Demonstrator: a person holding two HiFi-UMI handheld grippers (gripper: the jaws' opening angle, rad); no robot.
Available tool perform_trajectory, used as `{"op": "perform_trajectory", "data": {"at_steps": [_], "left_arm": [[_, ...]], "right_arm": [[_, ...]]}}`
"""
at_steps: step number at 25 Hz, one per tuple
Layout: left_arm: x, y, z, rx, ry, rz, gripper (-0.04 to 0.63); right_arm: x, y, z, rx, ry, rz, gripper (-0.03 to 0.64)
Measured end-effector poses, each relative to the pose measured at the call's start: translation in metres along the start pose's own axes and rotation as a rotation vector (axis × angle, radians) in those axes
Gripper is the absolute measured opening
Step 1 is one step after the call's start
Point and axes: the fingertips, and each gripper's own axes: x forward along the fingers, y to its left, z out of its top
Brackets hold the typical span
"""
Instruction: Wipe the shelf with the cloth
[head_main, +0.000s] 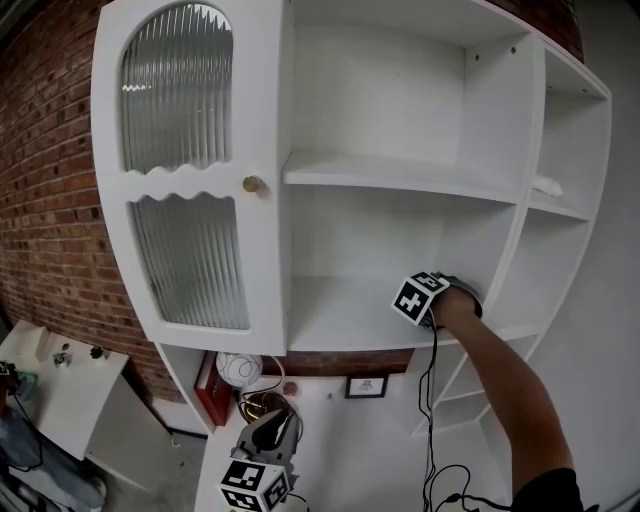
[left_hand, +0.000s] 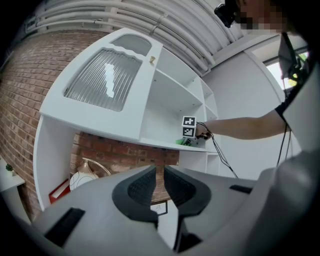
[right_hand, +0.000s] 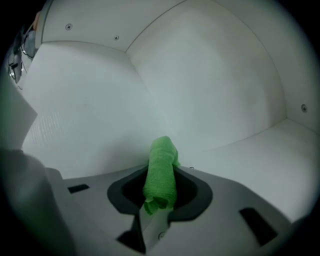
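Wiping looks under way, with most of the board apparently left: the right gripper (right_hand: 159, 184) clenches the rolled green terry cloth (right_hand: 162, 156) at the white wooden shelf (head_main: 335, 318), centre-right of the head view, while the left gripper (head_main: 268, 432) hangs closed, empty, bottom-centre.

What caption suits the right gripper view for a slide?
Right gripper clamps a rolled green cloth inside a white shelf compartment.

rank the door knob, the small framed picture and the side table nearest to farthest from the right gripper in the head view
1. small framed picture, just below the right gripper
2. door knob, up to the left
3. side table, far lower left
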Motion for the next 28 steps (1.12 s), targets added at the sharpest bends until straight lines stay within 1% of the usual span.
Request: {"op": "perform_trajectory", "data": {"at_steps": [2, 7, 8, 9, 10, 11, 12, 13, 15, 17, 18, 19, 21, 23, 24, 25, 26, 28], "left_arm": [[0.001, -0.002, -0.001, 0.004, 0.002, -0.002, 0.049], [-0.003, -0.003, -0.004, 0.007, 0.009, -0.003, 0.049], [-0.005, -0.001, -0.006, 0.01, 0.009, 0.002, 0.049], [-0.007, 0.002, -0.007, 0.009, 0.008, 0.01, 0.049], [-0.009, 0.005, -0.008, 0.002, 0.009, 0.022, 0.049], [-0.012, 0.008, -0.008, -0.008, 0.011, 0.036, 0.049], [-0.015, 0.011, -0.009, -0.016, 0.013, 0.05, 0.049], [-0.017, 0.013, -0.009, -0.02, 0.014, 0.064, 0.049], [-0.023, 0.015, -0.008, -0.019, 0.013, 0.085, 0.049], [-0.029, 0.017, -0.007, -0.013, 0.011, 0.103, 0.049], [-0.032, 0.019, -0.007, -0.015, 0.012, 0.114, 0.049], [-0.037, 0.02, -0.006, -0.02, 0.012, 0.129, 0.049], [-0.049, 0.027, -0.005, -0.028, 0.008, 0.165, 0.049], [-0.062, 0.037, -0.004, -0.031, 0.0, 0.207, 0.049], [-0.069, 0.042, -0.004, -0.033, -0.002, 0.228, 0.049], [-0.075, 0.047, -0.004, -0.034, -0.004, 0.249, 0.049], [-0.08, 0.052, -0.006, -0.036, -0.006, 0.27, 0.049], [-0.089, 0.061, -0.009, -0.04, -0.008, 0.305, 0.049]], "right_arm": [[0.001, -0.002, -0.004, -0.039, 0.03, -0.024, 0.092], [0.003, -0.007, -0.022, -0.206, 0.177, -0.089, 0.092], [0.002, -0.009, -0.023, -0.227, 0.188, -0.106, 0.094], [0.0, -0.011, -0.019, -0.238, 0.173, -0.125, 0.094], [-0.004, -0.012, -0.011, -0.233, 0.124, -0.139, 0.095], [-0.012, -0.01, 0.004, -0.207, 0.037, -0.136, 0.095], [-0.023, -0.005, 0.025, -0.157, -0.084, -0.106, 0.095], [-0.038, 0.004, 0.049, -0.089, -0.222, -0.045, 0.097], [-0.077, 0.025, 0.097, 0.057, -0.482, 0.129, 0.097], [-0.118, 0.047, 0.138, 0.155, -0.671, 0.299, 0.098], [-0.135, 0.059, 0.155, 0.185, -0.734, 0.375, 0.098], [-0.149, 0.071, 0.169, 0.206, -0.778, 0.448, 0.098], [-0.168, 0.097, 0.191, 0.232, -0.813, 0.594, 0.098], [-0.176, 0.122, 0.207, 0.246, -0.794, 0.734, 0.098], [-0.175, 0.133, 0.212, 0.252, -0.774, 0.787, 0.097], [-0.173, 0.141, 0.217, 0.258, -0.754, 0.822, 0.098], [-0.168, 0.146, 0.219, 0.259, -0.735, 0.838, 0.098], [-0.156, 0.152, 0.22, 0.239, -0.699, 0.84, 0.098]]}}
